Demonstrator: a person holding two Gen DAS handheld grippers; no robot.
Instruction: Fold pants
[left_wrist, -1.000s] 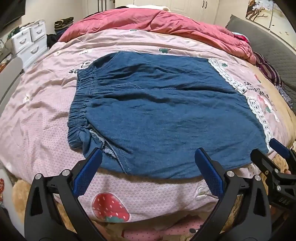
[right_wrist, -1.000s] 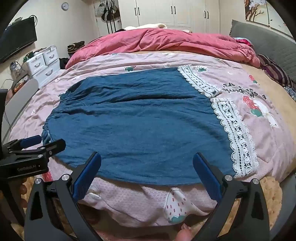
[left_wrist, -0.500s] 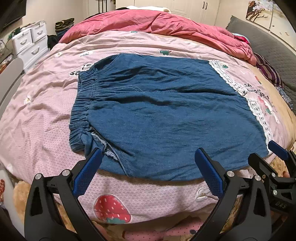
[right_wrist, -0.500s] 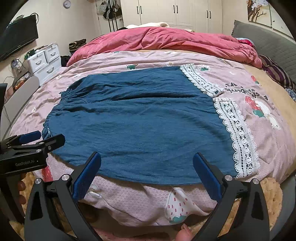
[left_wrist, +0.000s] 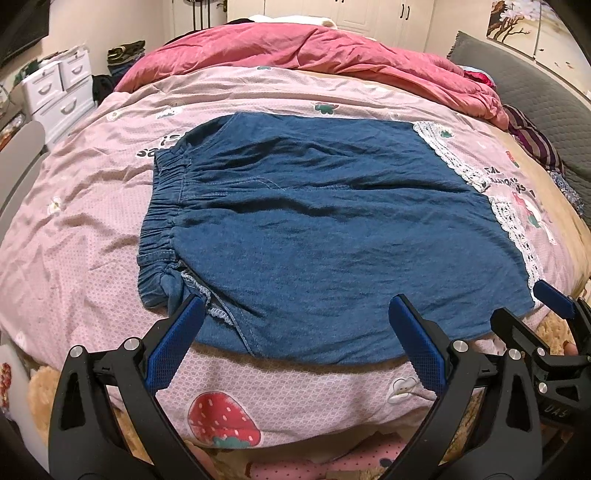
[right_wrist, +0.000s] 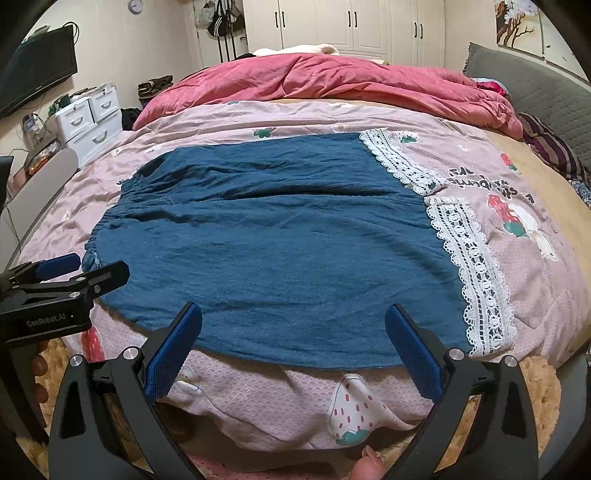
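One pair of pants (left_wrist: 325, 229), blue denim, laid flat across near half of bed (left_wrist: 92, 229), waistband toward left edge, lace hems (right_wrist: 469, 266) toward right edge. Soft, light, limp; likely to sag and crease when lifted. Best taken at near waistband corner and near hem corner. Left gripper (left_wrist: 295, 332) spread wide, empty, short of near edge. Right gripper (right_wrist: 293, 336) likewise spread, empty.

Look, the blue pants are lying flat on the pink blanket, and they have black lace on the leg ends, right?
Almost. The blue pants do lie flat on the pink blanket, but the lace on the leg ends is white, not black. The right wrist view shows it most clearly.
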